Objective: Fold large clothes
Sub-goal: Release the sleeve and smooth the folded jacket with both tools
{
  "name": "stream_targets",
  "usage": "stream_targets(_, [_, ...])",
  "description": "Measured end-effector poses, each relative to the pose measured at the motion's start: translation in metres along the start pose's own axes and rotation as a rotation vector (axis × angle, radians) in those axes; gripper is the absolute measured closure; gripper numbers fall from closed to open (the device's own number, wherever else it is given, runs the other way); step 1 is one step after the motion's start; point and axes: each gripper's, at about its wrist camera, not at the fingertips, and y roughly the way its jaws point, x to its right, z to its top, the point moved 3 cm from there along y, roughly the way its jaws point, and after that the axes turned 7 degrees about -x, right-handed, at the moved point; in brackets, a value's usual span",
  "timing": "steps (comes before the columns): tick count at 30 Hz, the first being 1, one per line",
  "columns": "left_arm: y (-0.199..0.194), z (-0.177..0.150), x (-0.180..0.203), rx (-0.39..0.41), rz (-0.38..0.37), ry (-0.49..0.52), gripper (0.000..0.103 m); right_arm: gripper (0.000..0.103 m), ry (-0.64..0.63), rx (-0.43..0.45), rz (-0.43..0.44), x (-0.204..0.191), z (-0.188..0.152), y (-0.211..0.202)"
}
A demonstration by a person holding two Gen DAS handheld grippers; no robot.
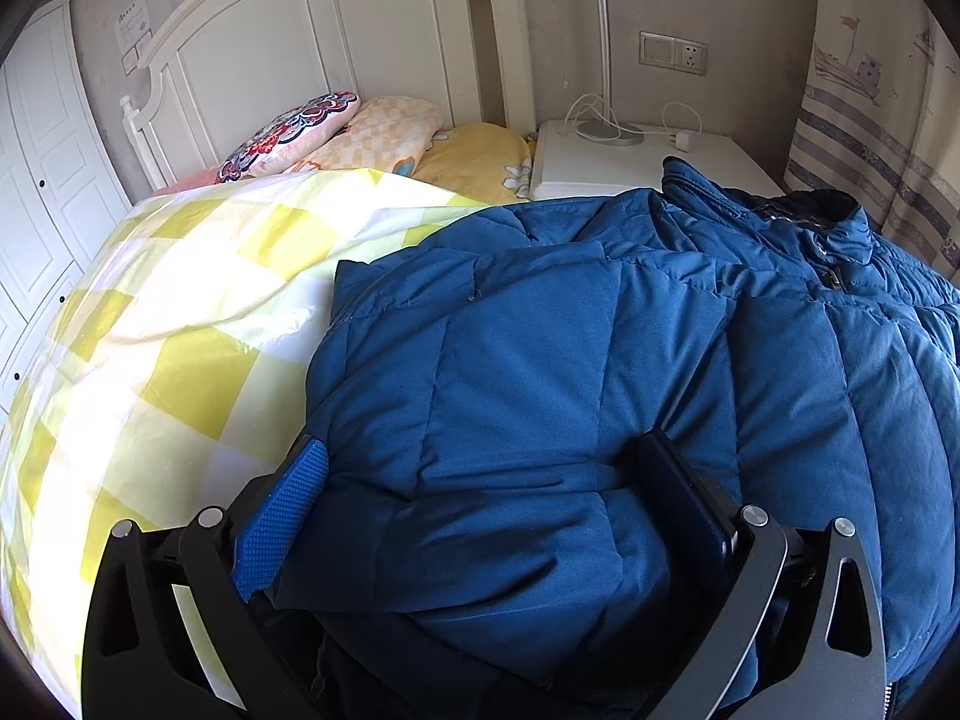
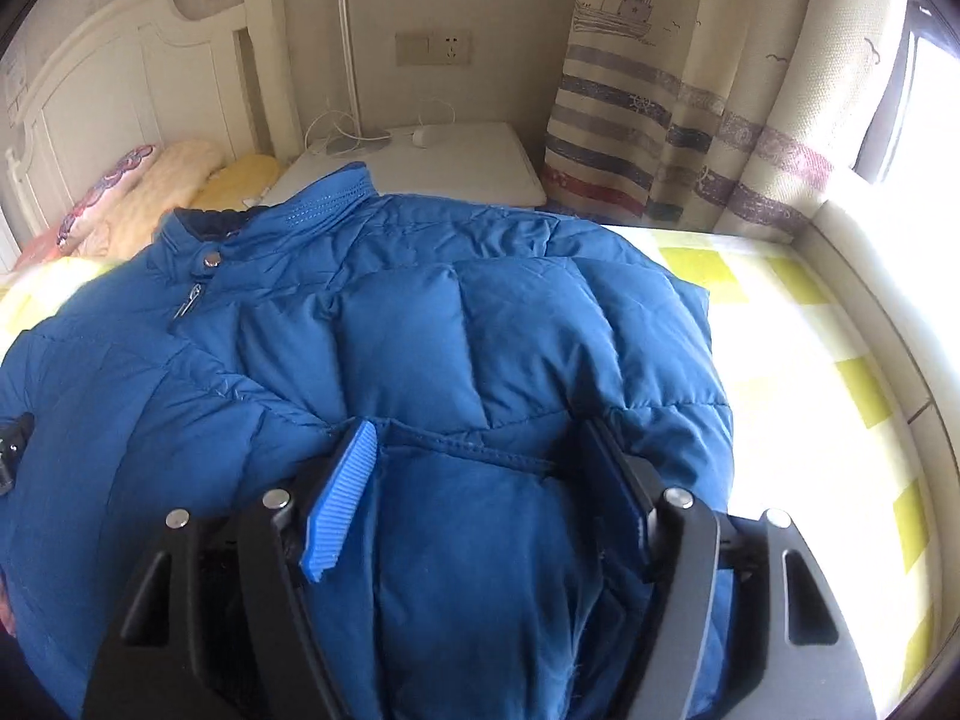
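A blue quilted jacket (image 1: pixel 540 330), puffy and stitched into padded panels, lies on the bed (image 1: pixel 180 312), spread across a cover of yellow and white squares. Its smooth, slightly shiny shell bunches into soft folds near both grippers. The stand-up collar (image 2: pixel 324 198), lined in darker fabric, points toward the headboard (image 1: pixel 300 30), with a metal snap (image 2: pixel 210 262) and a zipper pull (image 2: pixel 191 297) just below it.

The left gripper (image 1: pixel 480 462) has its fingers (image 1: pixel 282 516) set fairly wide apart, with a thick fold of the jacket bulging between them and touching both; the left finger wears a blue pad with a fine dotted grain. The right gripper (image 2: pixel 480 450) likewise has a padded bulge and a stitched hem of the jacket filling the gap between its fingers (image 2: pixel 336 504), whose blue pad is ribbed. Both appear to pinch the fabric.

At the head of the bed lie a flowered pillow (image 1: pixel 288 132), a pale orange checked one and a yellow one. Beside the bed stands a white nightstand (image 2: pixel 468 162) carrying a lamp (image 1: pixel 603 60) with a slim metal stem and round base, and white cables. A striped curtain (image 2: pixel 690 120) printed with a boat hangs beyond it.
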Motion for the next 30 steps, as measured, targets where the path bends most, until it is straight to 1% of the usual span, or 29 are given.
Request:
stream_targets(4, [-0.003,0.000,0.001,0.005,0.016,0.009,0.004,0.030,0.033,-0.014,0.049,0.005,-0.003,0.005])
stream_targets(6, [-0.017,0.005,0.002,0.005,0.027,0.013,0.005,0.030,0.045,-0.018,0.067,0.009,-0.003,0.005])
stream_targets(9, [-0.056,0.027,0.005,0.123,-0.048,-0.034,0.005,0.030,0.042,-0.017,0.061,0.011,-0.004,0.005])
stream_targets(10, [-0.062,0.038,0.010,0.145,-0.053,-0.023,0.005,0.030,0.043,-0.018,0.061,0.013,-0.002,0.007])
stream_targets(11, [-0.061,0.049,0.017,0.154,-0.038,0.006,0.005,0.029,0.045,-0.018,0.062,0.014,-0.002,0.008])
stream_targets(12, [-0.052,0.060,0.026,0.149,-0.001,0.047,0.005,0.029,0.044,-0.018,0.063,0.013,-0.002,0.008])
stream_targets(13, [-0.037,0.068,0.032,0.123,0.033,0.083,0.005,0.029,0.045,-0.018,0.064,0.012,-0.002,0.007])
stream_targets(15, [0.005,0.077,0.033,0.021,0.090,0.120,0.005,0.029,0.046,-0.019,0.067,0.012,-0.003,0.007])
stream_targets(16, [0.024,0.075,0.029,-0.018,0.091,0.122,0.004,0.029,0.048,-0.019,0.069,0.013,-0.003,0.007])
stream_targets(17, [0.040,0.072,0.023,-0.054,0.046,0.111,0.004,0.029,0.049,-0.020,0.072,0.013,-0.003,0.008])
stream_targets(18, [0.047,0.069,0.016,-0.064,-0.016,0.072,0.004,0.028,0.049,-0.020,0.074,0.012,-0.003,0.008])
stream_targets(19, [0.046,0.069,0.010,-0.059,-0.048,0.040,0.004,0.028,0.048,-0.021,0.075,0.012,-0.003,0.008])
stream_targets(20, [0.045,0.068,0.008,-0.054,-0.054,0.032,0.004,0.028,0.048,-0.021,0.074,0.012,-0.002,0.008])
stream_targets(22, [0.046,0.066,0.014,-0.045,-0.011,0.059,0.004,0.027,0.044,-0.018,0.066,0.011,-0.002,0.008])
stream_targets(23, [0.045,0.066,0.017,-0.038,0.016,0.076,0.004,0.027,0.039,-0.026,0.066,0.011,-0.002,0.009])
stream_targets(24, [0.044,0.065,0.020,-0.033,0.034,0.088,0.004,0.027,0.018,-0.054,0.067,0.010,0.001,0.009])
stream_targets(25, [0.044,0.065,0.020,-0.031,0.039,0.090,0.004,0.029,-0.006,-0.079,0.072,0.011,0.008,0.006])
stream_targets(26, [0.045,0.067,0.020,-0.035,0.031,0.085,0.004,0.033,-0.006,-0.086,0.086,0.014,0.016,0.000])
stream_targets(27, [0.046,0.067,0.018,-0.040,0.015,0.075,0.004,0.035,0.021,-0.070,0.099,0.019,0.027,-0.007])
stream_targets(28, [0.047,0.068,0.016,-0.045,-0.001,0.063,0.004,0.035,0.050,-0.030,0.098,0.025,0.040,-0.016])
stream_targets(29, [0.047,0.068,0.015,-0.046,-0.009,0.058,0.004,0.035,0.064,0.012,0.081,0.029,0.054,-0.021])
stream_targets(30, [0.048,0.068,0.016,-0.044,-0.008,0.058,0.004,0.035,0.062,0.026,0.061,0.030,0.067,-0.021])
